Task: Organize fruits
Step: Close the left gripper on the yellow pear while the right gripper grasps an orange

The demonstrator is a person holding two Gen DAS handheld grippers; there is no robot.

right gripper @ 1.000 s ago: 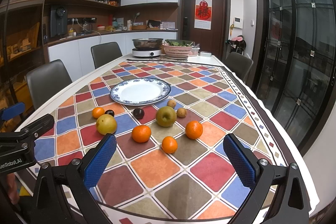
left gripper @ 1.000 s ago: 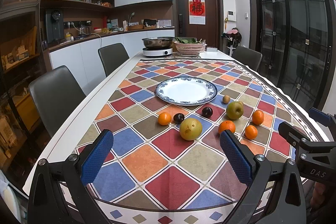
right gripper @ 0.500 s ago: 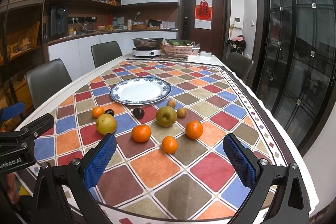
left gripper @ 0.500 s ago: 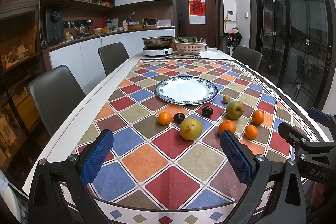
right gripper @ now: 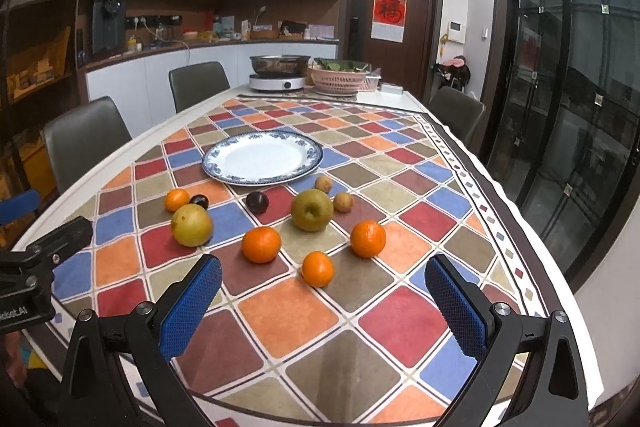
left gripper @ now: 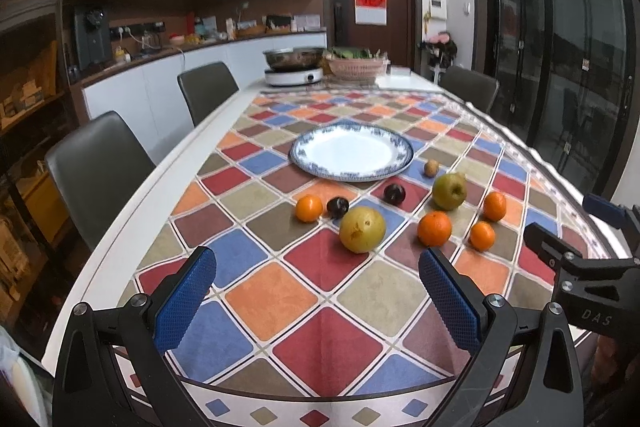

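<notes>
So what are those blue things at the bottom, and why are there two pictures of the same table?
Those blue pads are the tips of tongs that a person holds, one pair in each hand. Each pair carries a small camera looking forward, so you get two pictures. One shows the left tongs, the other the right tongs. Both are open and hold nothing. On the colourful tablecloth lie four oranges, two pears, two dark plums and two small brown fruits. Behind them sits an empty plate.

You get bright, even ceiling light; fruit casts soft, faint shadows on the desk (left gripper: 280, 307). Fisheye bends the edges, corners go black, the glass doors (right gripper: 580, 107) show reflections.
</notes>
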